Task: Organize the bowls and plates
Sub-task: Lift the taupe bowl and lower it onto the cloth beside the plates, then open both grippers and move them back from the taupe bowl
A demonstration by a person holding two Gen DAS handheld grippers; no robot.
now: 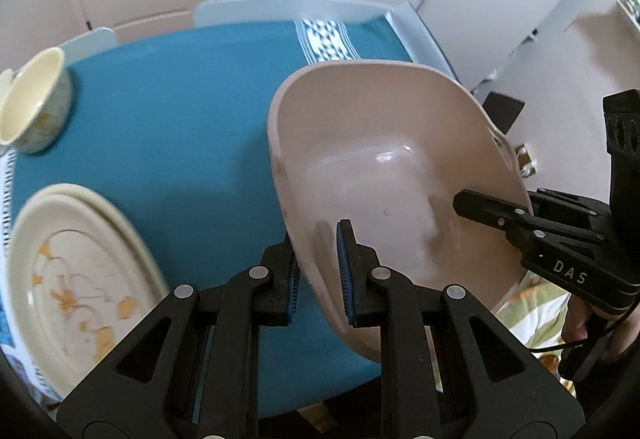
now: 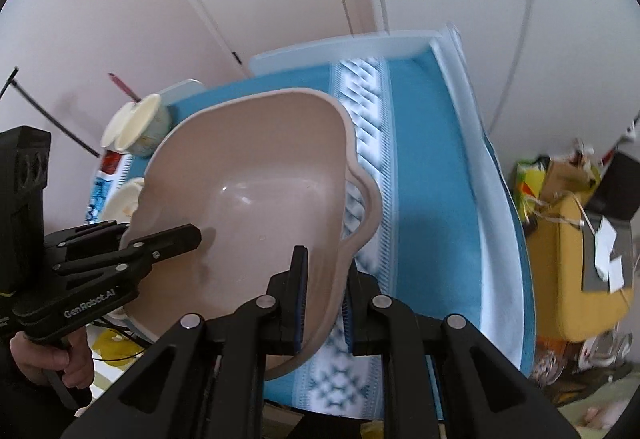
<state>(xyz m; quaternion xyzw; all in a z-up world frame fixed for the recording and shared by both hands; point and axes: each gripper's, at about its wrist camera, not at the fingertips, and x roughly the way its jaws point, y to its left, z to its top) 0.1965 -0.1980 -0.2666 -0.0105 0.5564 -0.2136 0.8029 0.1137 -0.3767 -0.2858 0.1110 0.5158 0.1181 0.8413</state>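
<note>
Brightness: you are getting soft, even daylight in both views.
Glare: small white highlights are gleaming on the floor of the pink basin.
Shadows: the basin is casting a dark patch on the blue surface.
Blur: the patterned runner and the plates are smearing.
Distortion: straight door lines are bowing; black corners are closing around each view.

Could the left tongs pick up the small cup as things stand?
Probably not: the left tongs are shut on the pink basin's rim, shared with the right tongs. The cup stands unobstructed across the table.
</note>
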